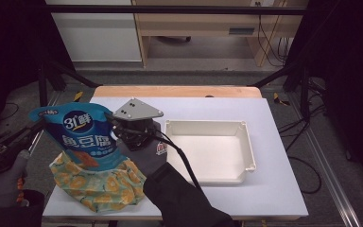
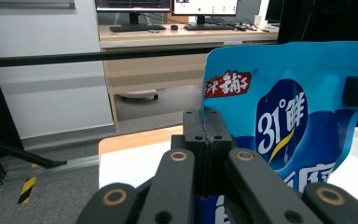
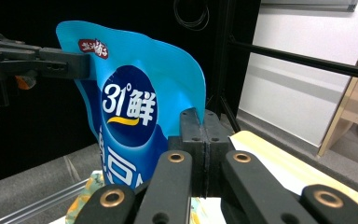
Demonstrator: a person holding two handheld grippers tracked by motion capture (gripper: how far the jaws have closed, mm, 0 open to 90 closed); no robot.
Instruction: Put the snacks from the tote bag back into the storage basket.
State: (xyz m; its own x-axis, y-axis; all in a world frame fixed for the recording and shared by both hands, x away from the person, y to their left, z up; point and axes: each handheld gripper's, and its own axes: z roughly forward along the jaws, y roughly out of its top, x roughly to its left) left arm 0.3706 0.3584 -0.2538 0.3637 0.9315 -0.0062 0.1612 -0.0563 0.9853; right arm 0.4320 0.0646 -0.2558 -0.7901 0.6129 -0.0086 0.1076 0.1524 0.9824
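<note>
A blue snack bag [image 1: 82, 137] with white print is held upright above the table's left side. My left gripper [image 1: 38, 123] is shut on the bag's left upper edge. In the left gripper view the bag [image 2: 289, 116] rises to the right of the closed jaws of that gripper [image 2: 206, 128]. My right gripper [image 1: 112, 118], under its grey three-cornered plate, is shut on the bag's right edge. In the right gripper view the bag [image 3: 135, 107] stands left of the closed jaws of this gripper [image 3: 200, 128], and the left gripper [image 3: 51, 63] reaches in from the left.
A yellow-patterned bag [image 1: 99, 187] lies on the table under the blue one. A grey pouch with a red label [image 1: 159, 150] sits behind it. An empty white tray [image 1: 208, 146] stands right of centre on the white tabletop [image 1: 274, 189]. Dark frame bars surround the table.
</note>
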